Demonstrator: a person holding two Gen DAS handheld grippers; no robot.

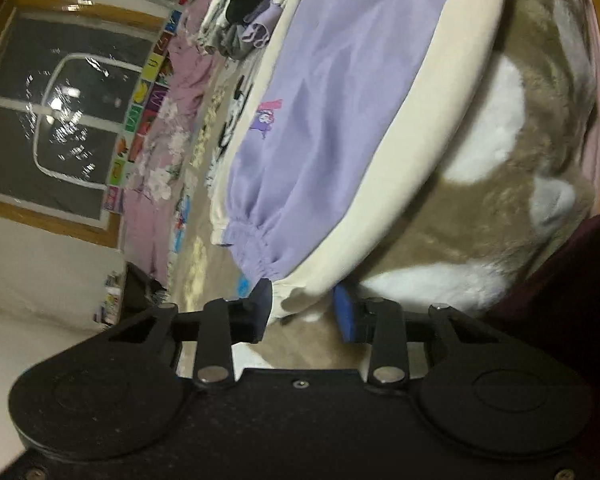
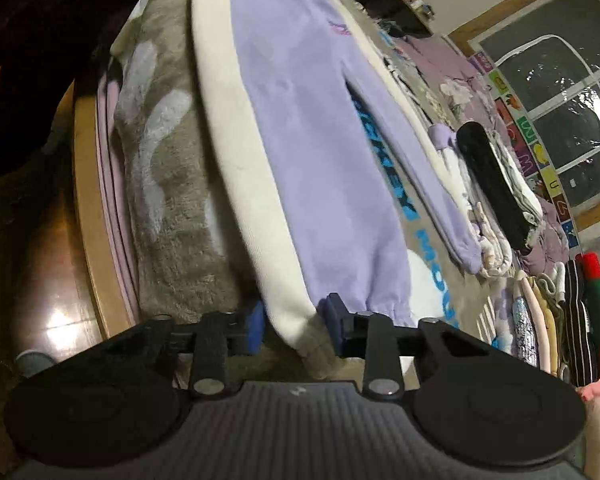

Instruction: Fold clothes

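The trousers (image 1: 332,92) are lilac with a cream band down the side, gathered cuffs and a small cartoon patch; they lie stretched flat on a grey-and-white fleece blanket (image 1: 512,216) on the bed. In the left wrist view they run from the left gripper (image 1: 302,312) toward one o'clock. Its jaws straddle the cream cuff without pinching it. The right gripper (image 2: 292,326) likewise brackets a cream cuff (image 2: 300,328), pads not visibly pressing.

Lilac cotton trousers (image 2: 320,152): cream side stripes, small purple-pink cartoon print.
Plush bed blanket (image 1: 512,216): grey-brown with white patches.
Gripper pads (image 2: 256,326): blue.
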